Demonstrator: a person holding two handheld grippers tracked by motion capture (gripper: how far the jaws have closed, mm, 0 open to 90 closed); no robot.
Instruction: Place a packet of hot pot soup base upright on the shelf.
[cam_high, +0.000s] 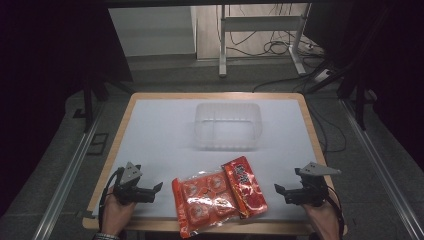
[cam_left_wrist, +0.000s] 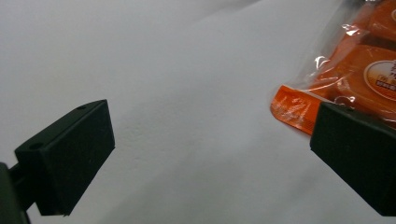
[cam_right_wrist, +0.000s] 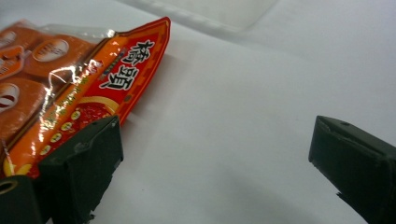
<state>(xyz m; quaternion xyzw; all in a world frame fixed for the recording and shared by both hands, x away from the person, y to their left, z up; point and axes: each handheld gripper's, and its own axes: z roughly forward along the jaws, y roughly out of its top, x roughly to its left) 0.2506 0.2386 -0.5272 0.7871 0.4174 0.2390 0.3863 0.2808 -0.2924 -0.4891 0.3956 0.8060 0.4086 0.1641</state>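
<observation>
Snack pack (cam_high: 218, 197) btwn tools, tub (cam_high: 228, 126) behind.

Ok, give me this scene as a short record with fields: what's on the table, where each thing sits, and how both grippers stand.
surface: white table top
container: clear plastic tub, far middle, looks empty
packets: orange snack pack at the near edge, with the red packet beside it on its right, edges overlapping
left gripper: jaws open, holding nothing, left of the packets
right gripper: jaws open, holding nothing, right of the packets
contact: neither gripper touches a packet
</observation>
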